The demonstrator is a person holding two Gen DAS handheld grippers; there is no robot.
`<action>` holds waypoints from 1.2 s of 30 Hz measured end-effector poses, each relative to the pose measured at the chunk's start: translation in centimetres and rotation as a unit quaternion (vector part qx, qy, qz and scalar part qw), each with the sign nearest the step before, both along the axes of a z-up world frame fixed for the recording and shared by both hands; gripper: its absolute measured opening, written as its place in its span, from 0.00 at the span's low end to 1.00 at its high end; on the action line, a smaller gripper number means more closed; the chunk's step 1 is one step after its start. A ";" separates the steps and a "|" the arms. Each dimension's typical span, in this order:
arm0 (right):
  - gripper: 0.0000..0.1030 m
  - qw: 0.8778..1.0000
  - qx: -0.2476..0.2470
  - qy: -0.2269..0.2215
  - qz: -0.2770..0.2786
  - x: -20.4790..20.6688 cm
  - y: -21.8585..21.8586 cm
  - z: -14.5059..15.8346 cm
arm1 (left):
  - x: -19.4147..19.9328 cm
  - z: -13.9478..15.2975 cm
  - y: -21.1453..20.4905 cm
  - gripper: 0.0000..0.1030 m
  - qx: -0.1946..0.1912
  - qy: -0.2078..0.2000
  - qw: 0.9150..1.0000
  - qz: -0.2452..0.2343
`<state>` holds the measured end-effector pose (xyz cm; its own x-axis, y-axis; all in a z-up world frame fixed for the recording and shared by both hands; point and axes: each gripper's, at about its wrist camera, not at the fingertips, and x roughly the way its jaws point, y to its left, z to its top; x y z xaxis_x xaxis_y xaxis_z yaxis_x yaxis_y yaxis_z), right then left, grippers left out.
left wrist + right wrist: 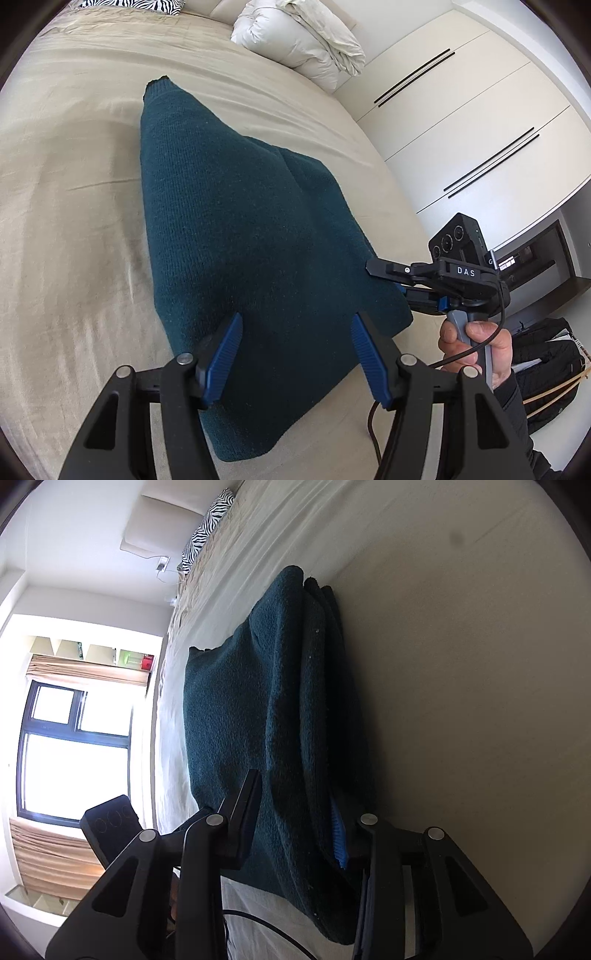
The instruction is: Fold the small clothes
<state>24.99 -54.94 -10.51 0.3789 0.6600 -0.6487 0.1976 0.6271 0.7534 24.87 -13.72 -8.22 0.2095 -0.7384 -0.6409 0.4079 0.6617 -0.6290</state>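
**Folded sweater, mid-fold**

The teal knit sweater (236,236) lies folded on the bed (66,221). Left gripper (295,354): jaws apart, empty, sweater ahead. Right gripper (295,823): jaws straddling its layered edge; contact unclear. Likely next: one final fold.

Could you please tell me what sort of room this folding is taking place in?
Most likely a bedroom: the teal sweater lies on a wide bed with a rolled white duvet at its head, and tall built-in wardrobes line the wall.
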 end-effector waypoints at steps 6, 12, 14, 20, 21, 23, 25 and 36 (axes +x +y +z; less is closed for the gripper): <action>0.13 0.999 0.024 0.016 -0.032 -3.6 0.0 -0.7 | 0.0 -1.2 -0.3 0.58 0.064 -0.020 0.998 -0.020; 0.13 0.999 0.027 0.011 -0.043 -3.1 -1.3 -3.2 | 1.5 -2.9 -0.1 0.53 0.075 -0.007 0.997 -0.027; 0.12 0.998 0.052 0.008 -0.040 -3.6 -2.5 -4.2 | 1.6 -3.3 0.0 0.53 0.072 -0.010 0.997 -0.029; 0.18 0.998 -0.018 -0.020 -0.059 -5.7 -3.0 0.2 | 1.4 -2.7 2.3 0.54 0.053 -0.027 0.998 -0.026; 0.18 0.997 -0.032 -0.031 -0.064 -6.0 -3.3 1.2 | 1.4 -2.0 2.6 0.54 0.046 -0.040 0.998 -0.025; 0.18 0.997 -0.025 -0.056 -0.056 -5.9 -3.3 3.1 | 2.4 -0.7 3.1 0.62 0.035 -0.060 0.997 -0.017; 0.18 0.996 0.001 -0.073 -0.042 -4.7 -2.9 4.5 | 4.3 0.2 3.1 0.62 0.034 -0.062 0.997 0.000; 0.26 0.998 0.040 -0.054 -0.010 7.1 1.4 2.5 | 14.3 -2.8 -0.4 0.62 0.059 -0.033 0.998 0.019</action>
<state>32.08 -53.53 -8.05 0.4564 0.7003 -0.5489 0.1242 0.5607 0.8186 39.21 -14.14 -10.98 0.2804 -0.6501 -0.7062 0.4199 0.7447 -0.5188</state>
